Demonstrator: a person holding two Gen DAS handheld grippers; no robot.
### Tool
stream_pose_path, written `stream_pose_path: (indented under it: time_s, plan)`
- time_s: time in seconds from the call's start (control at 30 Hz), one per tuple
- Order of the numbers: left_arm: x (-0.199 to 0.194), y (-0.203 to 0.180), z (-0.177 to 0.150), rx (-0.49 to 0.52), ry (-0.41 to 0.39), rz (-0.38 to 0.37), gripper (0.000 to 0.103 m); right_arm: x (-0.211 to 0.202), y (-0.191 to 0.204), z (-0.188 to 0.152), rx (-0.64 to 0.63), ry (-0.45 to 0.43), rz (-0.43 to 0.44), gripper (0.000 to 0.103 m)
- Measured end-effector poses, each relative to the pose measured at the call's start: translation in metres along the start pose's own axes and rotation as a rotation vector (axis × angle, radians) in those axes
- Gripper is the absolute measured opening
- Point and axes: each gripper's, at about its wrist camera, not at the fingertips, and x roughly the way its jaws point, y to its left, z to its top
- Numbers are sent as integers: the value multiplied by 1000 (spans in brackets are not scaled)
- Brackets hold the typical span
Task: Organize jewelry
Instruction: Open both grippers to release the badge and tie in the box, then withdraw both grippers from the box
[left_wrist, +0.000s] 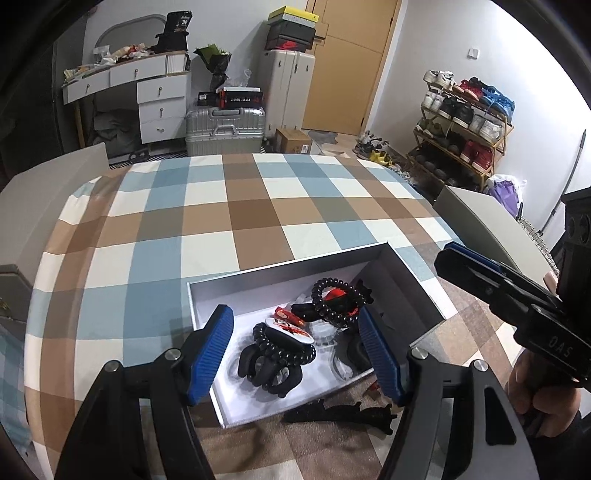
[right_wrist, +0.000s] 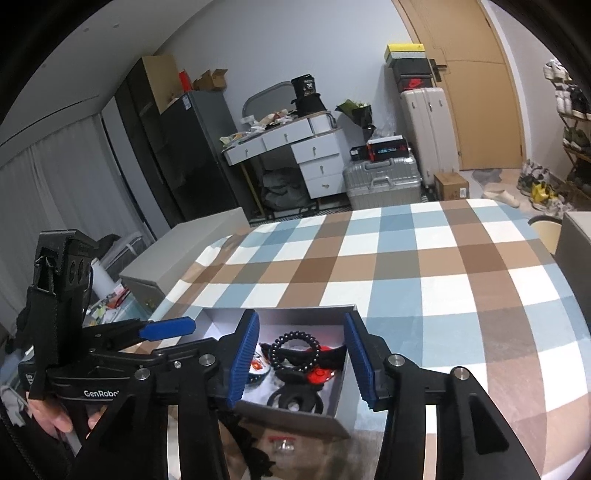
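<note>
- We find most jewelry (left_wrist: 280, 343) already inside the box (left_wrist: 277, 275).
- One black claw clip (left_wrist: 340, 413) lies outside; a smaller piece, possibly another, sits beside it.
- Left gripper (left_wrist: 295, 354) and right gripper (right_wrist: 301, 363): jaws apart, empty.

Left black two-finger gripper with blue ribbed pads (left_wrist: 295, 350), bottom centre of its wrist view, angled downward, jaws apart, nothing pinched. Right black gripper with blue ribbed pads (right_wrist: 301, 363), bottom centre of its own view, jaws apart, empty. Bare hand (left_wrist: 535, 391) grips its handle, lower right.
</note>
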Motion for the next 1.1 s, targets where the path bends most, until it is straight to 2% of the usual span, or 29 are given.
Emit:
stream_pose_path:
  time_s: [0.2,0.4,0.47,0.5,0.67,0.8,1.1]
  plan:
    - [-9,1,-4,-8,-19,19,66,-12,7,-3,-11,-21,5,56]
    - [-19,-3,-10,4,-43,48,66,-25,16,-9,-36,-30,13,58]
    - [-22,-5,-12,7,-53,62,72,-28,18,-12,-38,-29,18,59]
    - [-24,-5,-14,5,-58,65,75,-30,19,-13,-38,-26,20,59]
    - [-32,-6,-23,-10,-75,71,76,-35,23,-23,-35,-13,26,62]
    - [-34,-5,-29,-33,-78,112,82,-37,25,-33,-27,13,33,65]
    - [-32,1,-56,-94,-64,184,83,-29,29,-58,-30,83,32,69]
